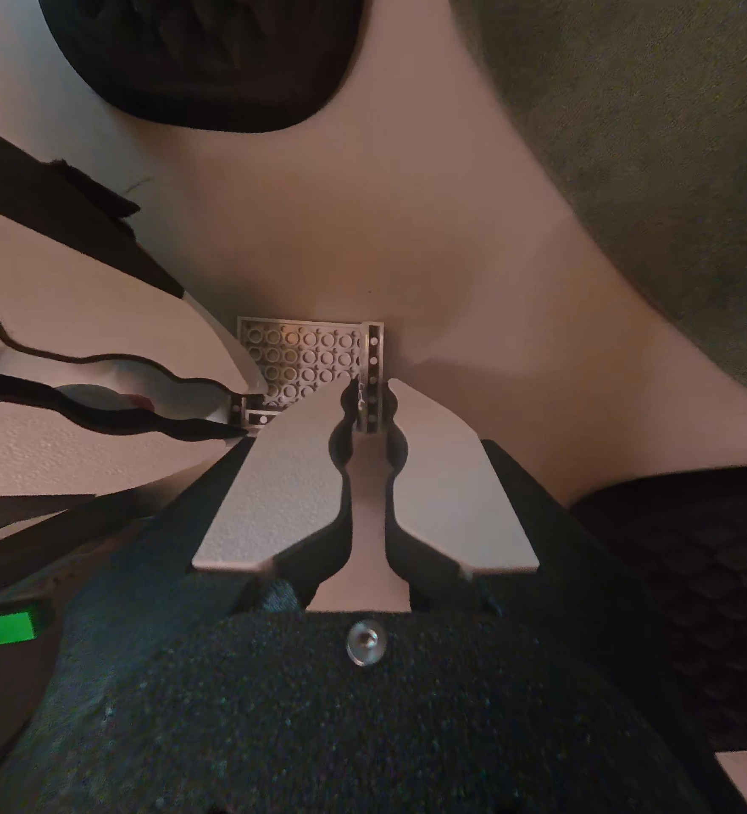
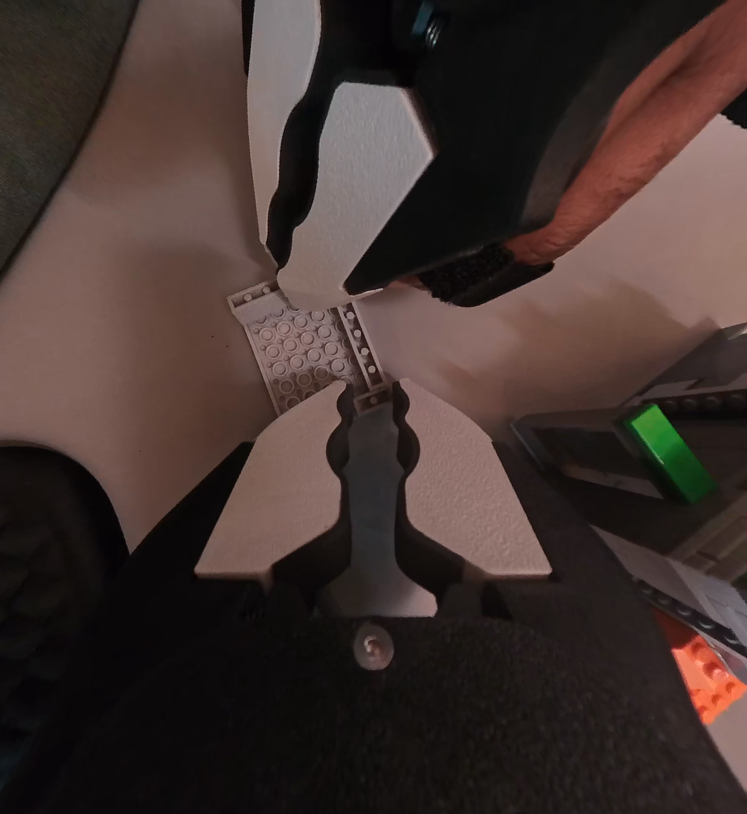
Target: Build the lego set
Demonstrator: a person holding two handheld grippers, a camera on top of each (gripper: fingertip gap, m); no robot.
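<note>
Grey plastic brick plate (image 1: 305,357), underside up over the table (image 1: 450,264), is being gripped by both my hand-held grippers: left hand-held gripper (image 1: 369,387) and right hand-held gripper (image 2: 369,390) clamping its edge strips.

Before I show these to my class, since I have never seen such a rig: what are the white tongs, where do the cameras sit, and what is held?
They are two hand-held grippers; a camera on each looks along its jaws. In the left wrist view, the left gripper closes on the side rail of a grey studded building plate, seen underside up. In the right wrist view, the right gripper clamps a short rail at the plate's corner. The plate hangs above a pale table. A grey brick model with a green piece and an orange brick lie nearby.
</note>
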